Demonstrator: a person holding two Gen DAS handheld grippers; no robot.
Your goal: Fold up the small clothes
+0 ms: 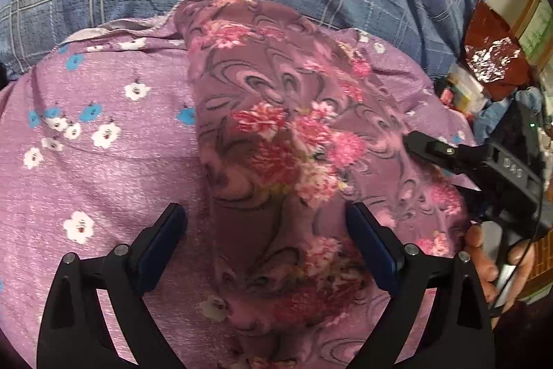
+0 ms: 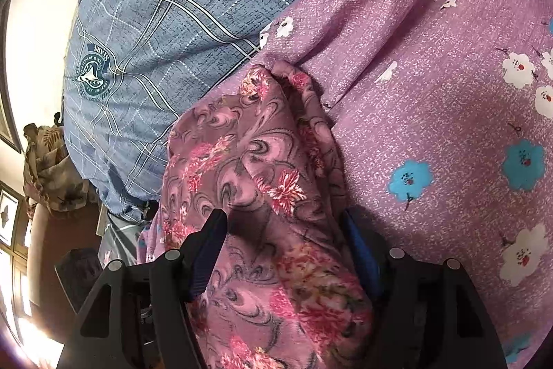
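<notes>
My left hand-held gripper (image 1: 266,223) hangs released, the floral garment (image 1: 283,140) lying between its fingers on the purple sheet (image 1: 103,168). My right hand-held gripper (image 2: 283,230) stands unclenched too, the garment bunched between its fingers.

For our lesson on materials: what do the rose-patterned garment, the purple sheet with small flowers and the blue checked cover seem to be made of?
Rose-patterned garment: probably thin, soft woven cloth, matt; it drapes in limp folds.
Purple sheet: likely cotton-type weave, matt, with a speckled look and printed flowers.
Blue checked cover: seemingly heavier woven cloth, matt, with a mottled look and broad creases.
</notes>
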